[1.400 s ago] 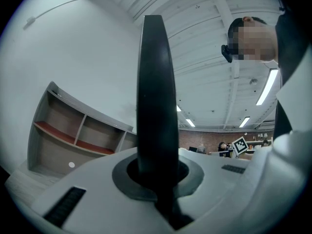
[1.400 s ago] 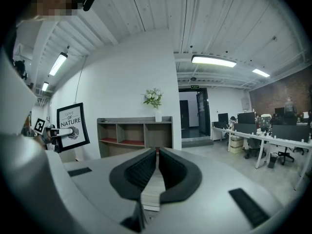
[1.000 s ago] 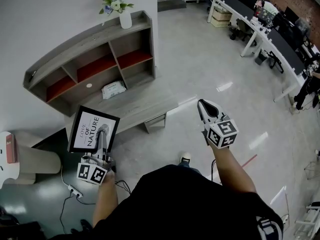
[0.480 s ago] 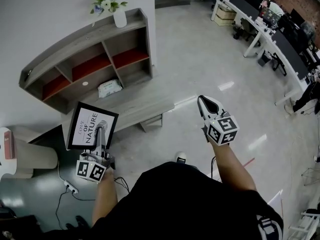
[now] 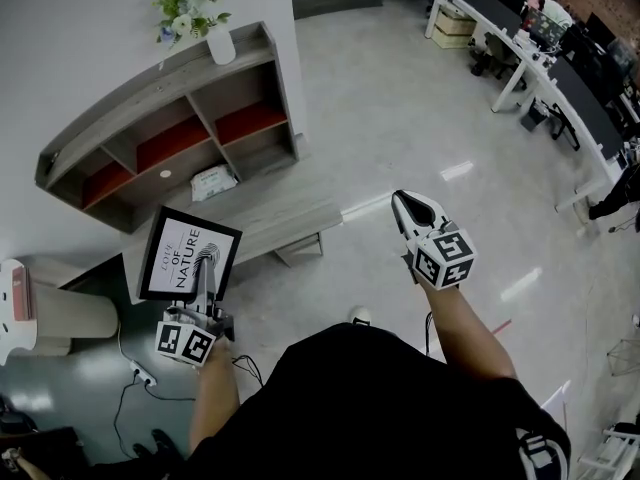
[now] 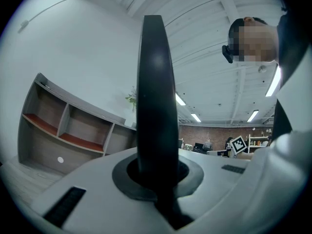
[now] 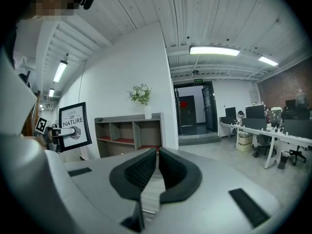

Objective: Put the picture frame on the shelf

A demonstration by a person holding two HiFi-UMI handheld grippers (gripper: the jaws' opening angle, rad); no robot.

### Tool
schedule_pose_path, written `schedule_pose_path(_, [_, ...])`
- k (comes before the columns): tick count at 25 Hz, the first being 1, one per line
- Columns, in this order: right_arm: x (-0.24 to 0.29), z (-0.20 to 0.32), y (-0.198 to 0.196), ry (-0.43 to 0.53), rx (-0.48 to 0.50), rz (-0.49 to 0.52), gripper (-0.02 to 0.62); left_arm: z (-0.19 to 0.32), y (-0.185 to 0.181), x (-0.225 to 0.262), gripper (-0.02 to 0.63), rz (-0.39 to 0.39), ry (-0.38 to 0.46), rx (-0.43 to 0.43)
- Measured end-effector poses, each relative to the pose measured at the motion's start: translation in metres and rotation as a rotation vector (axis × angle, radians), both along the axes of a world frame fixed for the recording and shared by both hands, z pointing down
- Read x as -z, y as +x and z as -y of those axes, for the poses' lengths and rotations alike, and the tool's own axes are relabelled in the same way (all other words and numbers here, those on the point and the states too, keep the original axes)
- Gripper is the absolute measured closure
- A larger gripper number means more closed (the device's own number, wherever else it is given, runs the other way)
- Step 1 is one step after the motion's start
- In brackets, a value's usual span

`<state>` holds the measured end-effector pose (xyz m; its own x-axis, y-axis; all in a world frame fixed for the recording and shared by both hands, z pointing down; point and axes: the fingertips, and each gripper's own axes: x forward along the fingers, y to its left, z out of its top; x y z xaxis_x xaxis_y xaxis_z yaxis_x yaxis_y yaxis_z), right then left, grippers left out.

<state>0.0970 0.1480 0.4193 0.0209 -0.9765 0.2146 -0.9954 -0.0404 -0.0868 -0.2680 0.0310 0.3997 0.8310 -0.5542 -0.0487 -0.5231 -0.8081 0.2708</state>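
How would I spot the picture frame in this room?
Find the grey shelf unit against the white wall. Just this side of its low ledge, the picture frame stands upright, clamped in the left gripper. Only it has a black border round a white print reading LOVE OF NATURE.

Shelf (image 5: 130,93) bays open-fronted, white pack (image 5: 213,181) on ledge (image 5: 275,218); vase (image 5: 221,46) on top

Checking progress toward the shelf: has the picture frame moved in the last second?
Yes, slightly: the picture frame, in the left gripper, has drawn nearer the shelf.
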Motion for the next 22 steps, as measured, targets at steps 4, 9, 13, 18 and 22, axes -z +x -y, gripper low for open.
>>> schedule_pose_path(4, [-0.004,0.000,0.018,-0.002,0.006,0.002,0.569,-0.003,0.015,-0.002,0.578,0.000,-0.003,0.012])
schedule_pose_path(9, [-0.007,-0.002,0.038,-0.005,0.017,0.008,0.569,-0.010,0.038,-0.006,0.578,0.006,-0.010,0.021])
schedule_pose_path(13, [-0.007,-0.001,0.049,-0.003,0.035,0.002,0.569,-0.015,0.050,-0.008,0.578,0.007,-0.014,0.031])
schedule_pose_path(18, [-0.008,-0.007,0.065,0.017,0.061,0.011,0.569,-0.022,0.066,-0.011,0.578,0.004,-0.012,0.043])
schedule_pose_path(22, [-0.012,-0.013,0.077,0.010,0.065,0.012,0.568,-0.026,0.077,-0.014,0.578,0.012,-0.009,0.056])
